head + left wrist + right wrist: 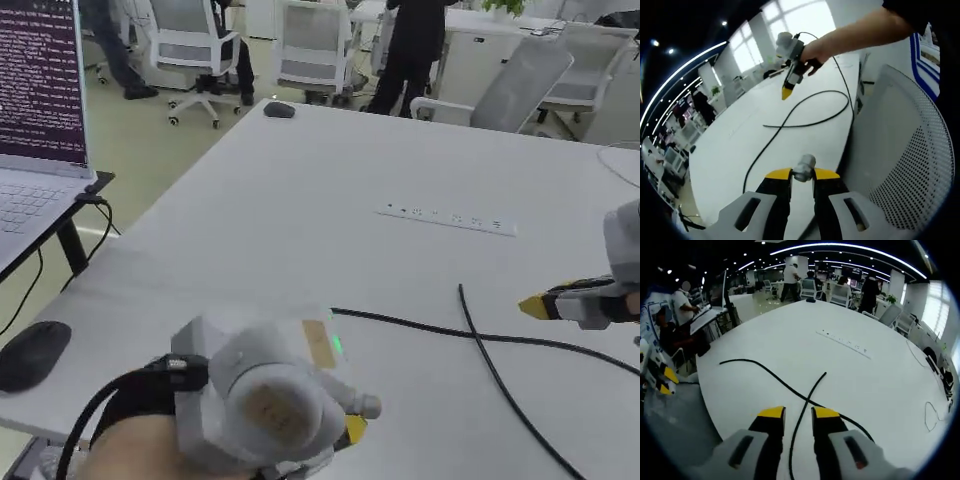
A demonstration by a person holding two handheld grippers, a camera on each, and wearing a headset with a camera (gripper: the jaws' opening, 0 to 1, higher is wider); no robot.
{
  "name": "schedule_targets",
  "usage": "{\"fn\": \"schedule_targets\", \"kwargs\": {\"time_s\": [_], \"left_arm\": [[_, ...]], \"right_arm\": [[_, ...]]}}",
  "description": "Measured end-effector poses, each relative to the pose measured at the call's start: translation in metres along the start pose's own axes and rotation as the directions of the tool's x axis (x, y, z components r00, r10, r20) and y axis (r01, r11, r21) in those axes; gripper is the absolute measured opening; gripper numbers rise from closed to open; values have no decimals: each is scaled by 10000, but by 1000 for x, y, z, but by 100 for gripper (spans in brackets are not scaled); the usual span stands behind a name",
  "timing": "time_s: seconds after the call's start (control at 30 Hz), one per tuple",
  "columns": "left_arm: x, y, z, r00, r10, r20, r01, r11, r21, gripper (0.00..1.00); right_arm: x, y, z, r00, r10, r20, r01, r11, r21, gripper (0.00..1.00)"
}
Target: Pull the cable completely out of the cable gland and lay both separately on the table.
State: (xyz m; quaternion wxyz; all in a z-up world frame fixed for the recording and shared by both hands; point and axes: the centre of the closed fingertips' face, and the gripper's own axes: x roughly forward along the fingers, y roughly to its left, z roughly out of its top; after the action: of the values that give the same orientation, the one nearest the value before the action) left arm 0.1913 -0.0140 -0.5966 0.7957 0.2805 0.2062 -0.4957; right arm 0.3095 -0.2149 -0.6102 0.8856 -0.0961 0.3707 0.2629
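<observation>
My left gripper point(801, 175) is shut on a small grey cable gland point(804, 166), held off the table's near edge; in the head view the left gripper point(358, 422) sits low with the gland point(368, 405) at its tip. The black cable point(480, 338) lies loose on the white table point(300, 200) as two crossing strands, apart from the gland. My right gripper point(798, 414) hovers above the cable point(780, 381), its jaws a little apart with nothing between them. In the head view the right gripper point(532, 305) is at the right edge. The left gripper view also catches the right gripper point(786, 93) above the cable point(805, 124).
A white power strip point(447, 219) lies mid-table. A black mouse point(33, 352) and a laptop point(35, 120) are on the left, and another mouse point(279, 110) lies at the far edge. A mesh chair point(900, 150) stands by the table. People and chairs are beyond.
</observation>
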Motion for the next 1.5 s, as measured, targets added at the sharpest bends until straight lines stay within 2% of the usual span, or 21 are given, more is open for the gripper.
{"fn": "schedule_targets", "kwargs": {"time_s": [0.1, 0.17, 0.27, 0.33, 0.4, 0.47, 0.57, 0.6, 0.67, 0.77, 0.8, 0.9, 1.0, 1.07, 1.1, 1.17, 1.2, 1.27, 1.33, 1.47, 1.5], "left_arm": [[6, 12, 11, 9993, -360, 33, 358, 9983, 468, 17], [13, 14, 23, 9931, -1114, 379, 1099, 9932, 386, 17], [26, 27, 22, 9899, -1394, -268, 1418, 9800, 1398, 17], [41, 30, 25, 9818, -1895, -83, 1894, 9767, 1010, 17], [58, 35, 17, 9714, -2358, -285, 2368, 9709, 356, 17], [78, 39, 8, 9656, -2576, -358, 2584, 9658, 199, 17], [104, 40, -17, 9535, -2894, -846, 2872, 9571, -378, 17], [115, 39, -30, 9447, -3089, -1101, 3021, 9504, -746, 17], [127, 33, -44, 9295, -3431, -1351, 3256, 9356, -1362, 17], [142, 28, -61, 9140, -3704, -1652, 3477, 9254, -1510, 17], [154, 29, -74, 9058, -3755, -1965, 3489, 9239, -1571, 17], [163, 19, -82, 8932, -4041, -1971, 3505, 9004, -2577, 17], [168, 18, -86, 8957, -3821, -2276, 3398, 9181, -2039, 17], [170, 24, -80, 9100, -3640, -1986, 3195, 9207, -2240, 17], [171, 26, -81, 9128, -3540, -2036, 3089, 9247, -2225, 17], [169, 26, -81, 9090, -3434, -2361, 3064, 9347, -1799, 18], [167, 27, -81, 9105, -3254, -2551, 2945, 9435, -1520, 22], [165, 28, -81, 9124, -3195, -2557, 2918, 9461, -1408, 34], [156, 27, -77, 9173, -3148, -2438, 2823, 9460, -1592, 45], [123, 27, -71, 9091, -3354, -2471, 2895, 9351, -2044, 48], [108, 25, -66, 9033, -3554, -2402, 2987, 9230, -2424, 52]], "right_arm": [[-38, 29, -12, 9990, 210, 389, -203, 9996, -188, 23], [-56, 42, -20, 9986, 242, 475, -232, 9995, -223, 23], [-85, 66, -28, 9958, 321, 862, -308, 9994, -163, 23], [-104, 81, -26, 9884, 262, 1494, -271, 9996, 44, 23], [-122, 92, -28, 9832, 127, 1819, -176, 9995, 253, 23], [-136, 100, -30, 9807, -60, 1955, 32, 9999, 150, 23], [-153, 102, -27, 9703, -550, 2357, 453, 9979, 464, 24], [-162, 105, -26, 9622, -639, 2648, 460, 9963, 732, 24], [-169, 106, -27, 9560, -823, 2816, 565, 9935, 985, 24], [-179, 105, -31, 9491, -1142, 2935, 792, 9885, 1286, 24], [-184, 105, -34, 9463, -1302, 2959, 899, 9852, 1459, 24], [-192, 108, -40, 9433, -1451, 2985, 1004, 9820, 1603, 24], [-200, 105, -45, 9416, -1677, 2921, 1219, 9781, 1687, 24], [-203, 104, -45, 9398, -1746, 2939, 1279, 9769, 1712, 24], [-204, 103, -46, 9392, -1765, 2946, 1295, 9765, 1724, 24], [-205, 102, -44, 9374, -1797, 2982, 1332, 9764, 1698, 24], [-205, 101, -42, 9370, -1765, 3016, 1312, 9776, 1644, 24], [-203, 100, -37, 9375, -1673, 3051, 1256, 9804, 1516, 24], [-200, 99, -33, 9399, -1535, 3050, 1178, 9842, 1323, 24], [-189, 101, -29, 9482, -1042, 3000, 723, 9907, 1157, 24], [-184, 102, -30, 9523, -860, 2928, 547, 9920, 1135, 25]]}}
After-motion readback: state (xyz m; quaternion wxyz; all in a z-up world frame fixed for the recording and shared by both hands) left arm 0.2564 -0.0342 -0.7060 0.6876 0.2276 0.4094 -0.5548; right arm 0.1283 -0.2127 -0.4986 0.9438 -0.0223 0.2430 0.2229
